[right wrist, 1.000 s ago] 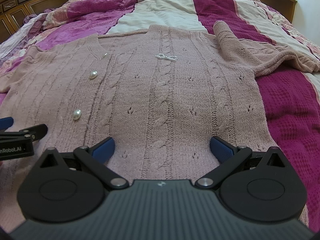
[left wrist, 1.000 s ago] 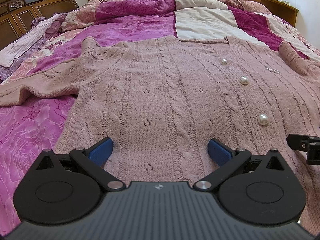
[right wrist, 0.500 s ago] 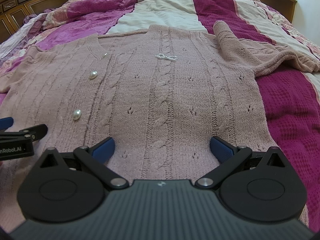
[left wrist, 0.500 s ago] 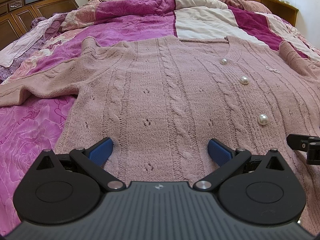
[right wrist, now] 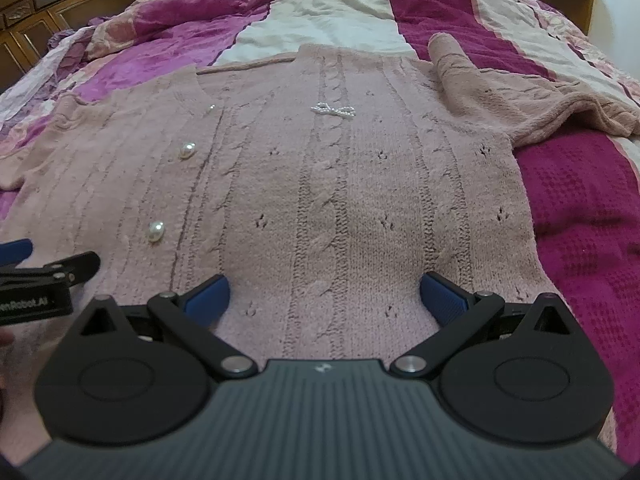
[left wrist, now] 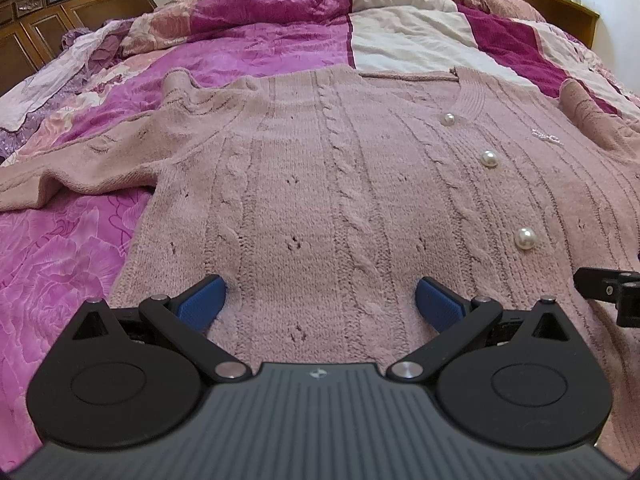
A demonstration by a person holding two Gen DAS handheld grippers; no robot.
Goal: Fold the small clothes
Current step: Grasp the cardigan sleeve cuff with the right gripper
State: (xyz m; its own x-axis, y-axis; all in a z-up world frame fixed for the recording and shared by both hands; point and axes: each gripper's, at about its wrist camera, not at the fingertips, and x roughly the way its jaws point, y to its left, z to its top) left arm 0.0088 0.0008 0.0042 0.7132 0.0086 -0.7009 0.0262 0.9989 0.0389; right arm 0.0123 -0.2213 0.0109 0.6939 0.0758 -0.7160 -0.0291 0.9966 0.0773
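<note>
One pink knitted cardigan (left wrist: pixel 340 184) lies flat, front up, on the bed's purple quilt (left wrist: pixel 60 264), sleeves spread to either side. Nothing has moved over the last second. The left gripper (left wrist: pixel 320 300) and right gripper (right wrist: pixel 324 296) hover wide open at its hem, holding nothing; folding looks not yet begun.

The cardigan (left wrist: pixel 320 184) lies flat on the bed (left wrist: pixel 260 40), hem at the near edge, collar toward the far end. Its sleeves (right wrist: pixel 520 104) spread toward both side edges. Both hand-held grippers sit over the hem, the left hand-held gripper (left wrist: pixel 320 304) beside the right hand-held gripper (right wrist: pixel 324 300).
</note>
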